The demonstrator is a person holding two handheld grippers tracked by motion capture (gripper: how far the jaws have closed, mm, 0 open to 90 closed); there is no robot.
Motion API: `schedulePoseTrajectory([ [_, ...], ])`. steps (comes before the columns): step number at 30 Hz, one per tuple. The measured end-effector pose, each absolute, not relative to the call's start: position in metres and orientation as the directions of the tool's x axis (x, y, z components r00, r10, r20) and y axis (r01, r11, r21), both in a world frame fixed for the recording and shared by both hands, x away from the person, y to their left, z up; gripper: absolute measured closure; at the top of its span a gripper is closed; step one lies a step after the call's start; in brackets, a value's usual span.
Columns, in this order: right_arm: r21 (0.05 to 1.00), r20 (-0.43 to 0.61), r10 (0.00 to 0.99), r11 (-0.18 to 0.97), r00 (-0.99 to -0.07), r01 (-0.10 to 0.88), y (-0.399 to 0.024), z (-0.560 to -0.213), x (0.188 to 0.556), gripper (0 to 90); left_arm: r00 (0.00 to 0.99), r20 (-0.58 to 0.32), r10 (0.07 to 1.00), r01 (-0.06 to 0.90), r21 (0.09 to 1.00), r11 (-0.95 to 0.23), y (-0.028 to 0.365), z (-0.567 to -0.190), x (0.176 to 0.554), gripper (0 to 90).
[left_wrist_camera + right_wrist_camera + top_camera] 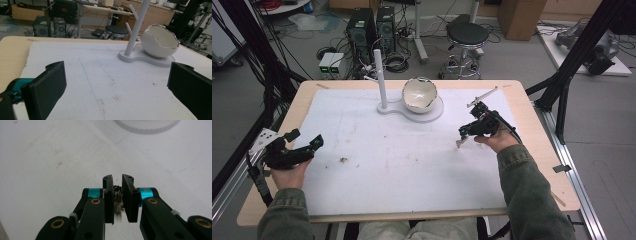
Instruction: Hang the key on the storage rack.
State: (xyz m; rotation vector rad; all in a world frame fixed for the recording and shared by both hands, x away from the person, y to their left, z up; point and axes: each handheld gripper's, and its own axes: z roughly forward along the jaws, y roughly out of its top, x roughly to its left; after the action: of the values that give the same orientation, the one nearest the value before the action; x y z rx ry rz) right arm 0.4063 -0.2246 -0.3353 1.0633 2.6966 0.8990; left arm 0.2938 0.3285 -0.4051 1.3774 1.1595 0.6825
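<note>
My right gripper (pixel 463 132) hovers over the right part of the white mat (pixel 402 165), pointing down and left. It is shut on a small beaded metal trinket (pixel 118 202), which dangles below the jaws (pixel 458 144). In the right gripper view, the right gripper (pixel 117 180) has its pads close together with the trinket pinched between them. At the mat's left edge my left gripper (pixel 305 137) stands open, nothing between its fingers. From the left gripper view, the left gripper (pixel 117 82) faces a white egg-shaped bowl (pixel 160 41) with a silver rim beside a branched white post (pixel 136 27).
The bowl (pixel 419 94) and post (pixel 379 75) share a white base (pixel 432 114) at the mat's far middle. A small dark speck (pixel 343 160) lies on the mat near the left gripper. A thin rod (pixel 482 96) sticks out behind the right gripper. Beyond the table stand a stool and computers.
</note>
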Motion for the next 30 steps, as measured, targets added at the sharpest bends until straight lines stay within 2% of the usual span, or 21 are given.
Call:
schedulePoseTrajectory([
  [9,0.625,0.124,0.659,0.529,-0.742,0.574,-0.225,-0.314,0.407,81.0,0.342,-0.224,0.913,0.248,0.958,0.142,0.328,-0.405,0.294,2.5],
  [30,0.662,0.119,0.645,0.515,-0.755,0.544,-0.2,-0.284,0.413,80.9,0.344,-0.235,0.909,0.249,0.956,0.153,0.329,-0.406,0.295,2.5],
])
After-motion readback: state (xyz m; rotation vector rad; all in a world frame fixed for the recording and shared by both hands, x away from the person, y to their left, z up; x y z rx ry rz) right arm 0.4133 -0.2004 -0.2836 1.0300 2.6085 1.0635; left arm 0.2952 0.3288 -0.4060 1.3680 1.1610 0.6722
